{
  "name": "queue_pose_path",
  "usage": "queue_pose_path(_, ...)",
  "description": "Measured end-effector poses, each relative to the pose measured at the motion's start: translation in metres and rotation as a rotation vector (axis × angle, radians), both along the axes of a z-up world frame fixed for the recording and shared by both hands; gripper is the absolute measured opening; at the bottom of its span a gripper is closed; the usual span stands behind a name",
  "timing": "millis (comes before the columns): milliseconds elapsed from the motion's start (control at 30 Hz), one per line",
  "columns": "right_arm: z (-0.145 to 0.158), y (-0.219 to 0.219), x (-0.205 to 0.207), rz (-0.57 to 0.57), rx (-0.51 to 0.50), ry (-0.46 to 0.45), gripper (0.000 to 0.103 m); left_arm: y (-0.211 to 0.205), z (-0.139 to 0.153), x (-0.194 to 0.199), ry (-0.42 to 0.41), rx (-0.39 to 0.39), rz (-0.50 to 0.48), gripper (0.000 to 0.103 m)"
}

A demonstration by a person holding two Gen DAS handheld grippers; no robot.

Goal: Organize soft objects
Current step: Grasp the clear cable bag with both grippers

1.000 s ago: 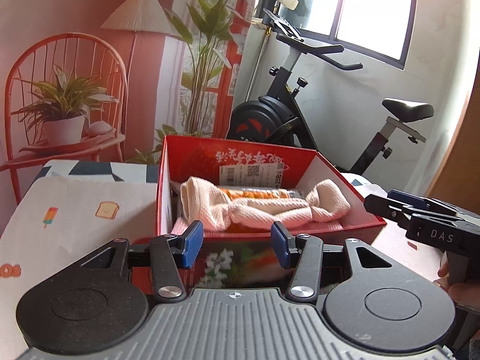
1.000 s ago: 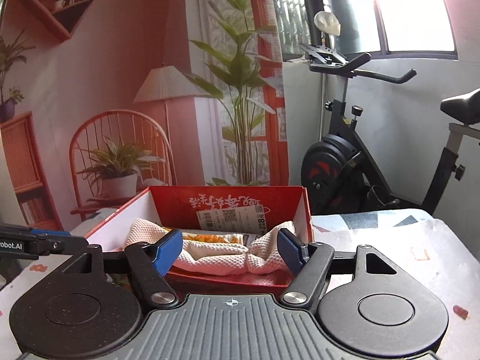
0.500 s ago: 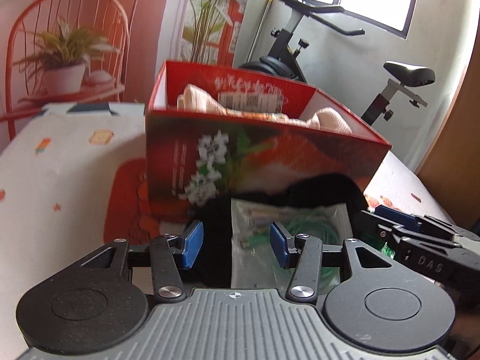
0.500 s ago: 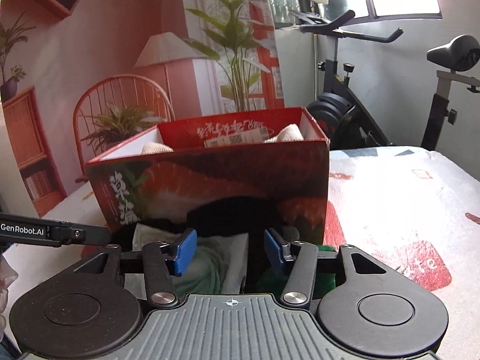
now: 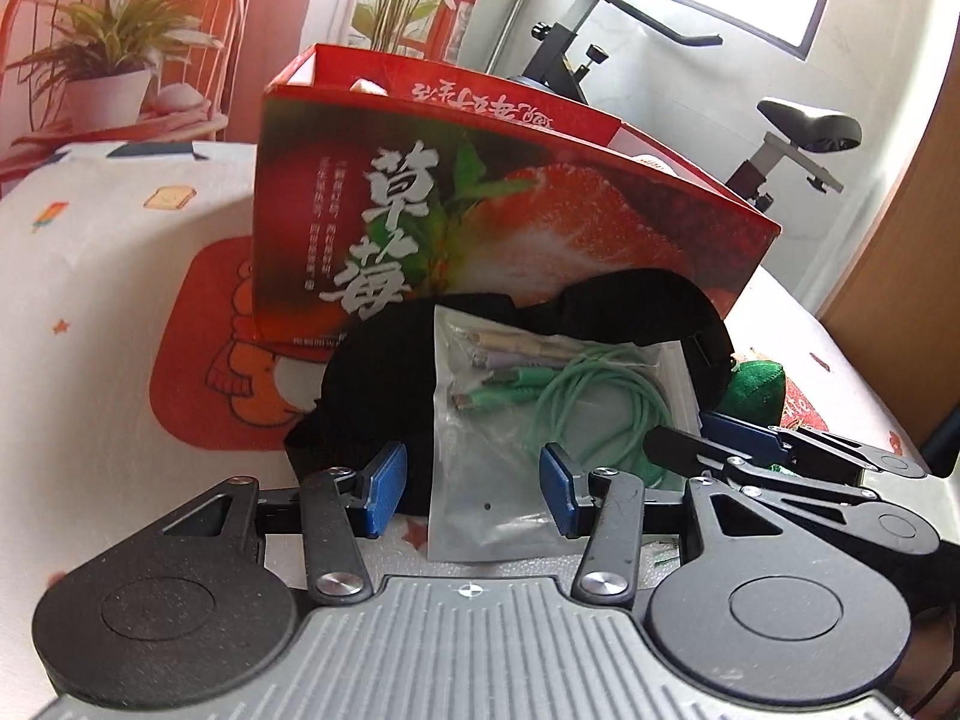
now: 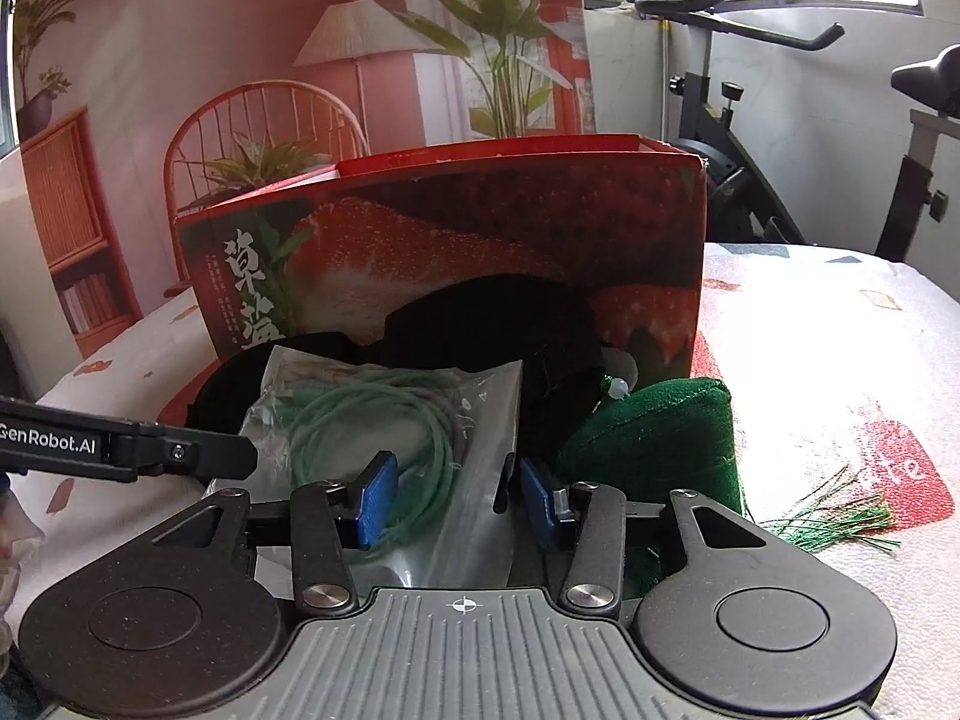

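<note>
Fingers of your right gripper [image 6: 459,501] are closing around the clear plastic bag of green cables [image 6: 414,444], not yet pinching; your left gripper [image 5: 474,489] stands half open astride it.

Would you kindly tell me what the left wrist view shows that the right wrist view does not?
Only the left wrist view shows the white tip of something soft inside the red box and the orange cartoon print. Only the right wrist view shows the green strands on the tablecloth. Both show the box, the bagged green cable, the black fabric and the green plush.
</note>
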State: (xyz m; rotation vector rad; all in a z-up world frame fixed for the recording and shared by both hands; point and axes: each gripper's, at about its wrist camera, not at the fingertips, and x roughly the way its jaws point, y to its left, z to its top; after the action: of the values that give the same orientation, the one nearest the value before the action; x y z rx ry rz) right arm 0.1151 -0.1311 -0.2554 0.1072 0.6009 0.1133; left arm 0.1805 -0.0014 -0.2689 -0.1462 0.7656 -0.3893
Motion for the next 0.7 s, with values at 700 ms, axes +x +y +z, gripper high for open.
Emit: queue_pose_path(700,-0.006,-0.003,0.008,0.065,0.039,0.024,0.039,0.002,-0.007,0.015,0.028,-0.062,-0.011,0.029)
